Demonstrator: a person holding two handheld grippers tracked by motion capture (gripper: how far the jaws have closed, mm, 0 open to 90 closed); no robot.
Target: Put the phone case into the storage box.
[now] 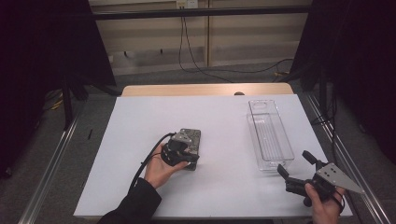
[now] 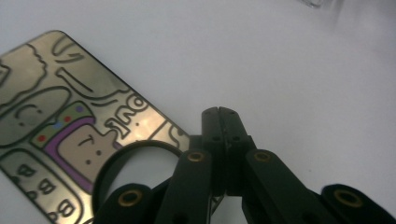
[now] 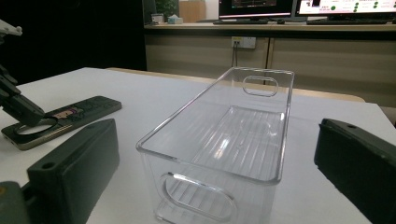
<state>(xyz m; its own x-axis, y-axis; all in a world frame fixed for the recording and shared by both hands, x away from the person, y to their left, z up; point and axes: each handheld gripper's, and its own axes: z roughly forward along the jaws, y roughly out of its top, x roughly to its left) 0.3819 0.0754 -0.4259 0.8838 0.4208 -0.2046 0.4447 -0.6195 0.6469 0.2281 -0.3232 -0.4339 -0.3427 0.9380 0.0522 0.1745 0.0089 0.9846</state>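
A phone with a cartoon-printed back lies flat on the white table cover, a black finger ring on its near end. My left gripper is low over that end with its jaws shut; its tips reach just past the phone's edge above the bare cover, and nothing shows between them. In the right gripper view the left gripper rests against the ring. My right gripper stands open at the front right, its jaws spread wide and facing the near end of a clear plastic bin.
The empty clear bin lies lengthwise at the right of the white cover. The table's wooden far edge shows behind it. Metal rails run along both sides, and cables lie on the floor beyond.
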